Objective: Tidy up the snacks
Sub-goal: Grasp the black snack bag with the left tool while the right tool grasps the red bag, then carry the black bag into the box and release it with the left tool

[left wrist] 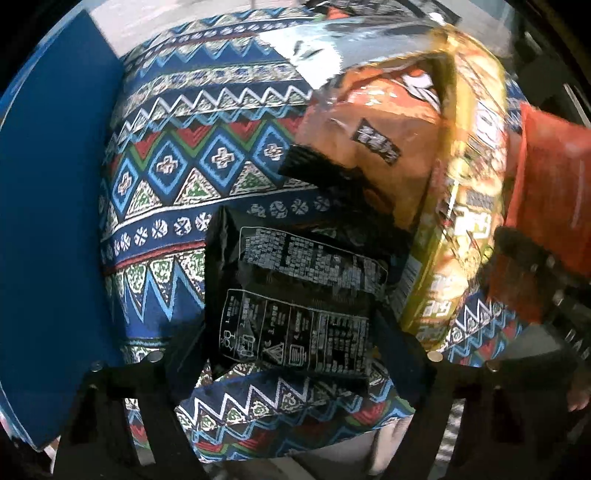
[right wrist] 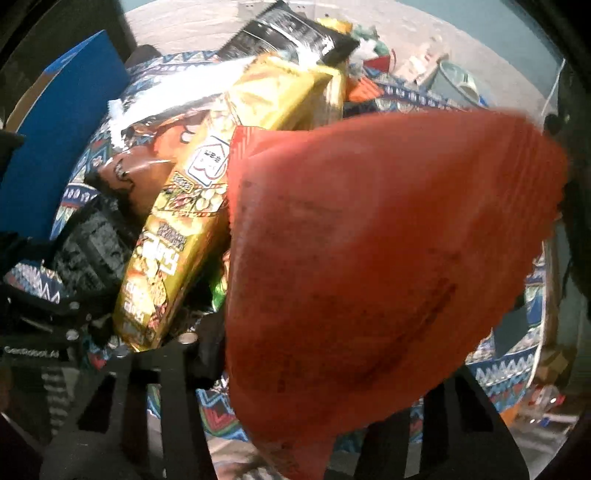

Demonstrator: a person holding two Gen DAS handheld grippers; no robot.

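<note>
My left gripper (left wrist: 295, 354) is shut on a black snack packet (left wrist: 295, 295) with white print, held over the patterned cloth (left wrist: 207, 155). Beyond it lie an orange bag (left wrist: 373, 147) with a silver top and a gold-green bag (left wrist: 465, 206). My right gripper (right wrist: 325, 354) is shut on a red-orange packet (right wrist: 369, 258) that fills most of the right wrist view; its fingertips are hidden behind it. That packet also shows at the right of the left wrist view (left wrist: 546, 192). The gold bag (right wrist: 192, 221) and black packet (right wrist: 92, 251) show left of it.
A blue box wall (left wrist: 51, 221) stands along the left, also in the right wrist view (right wrist: 62, 147). A black-and-silver bag (right wrist: 288, 33) lies at the far end of the pile. A grey tub (right wrist: 454, 81) and clutter sit at the far right.
</note>
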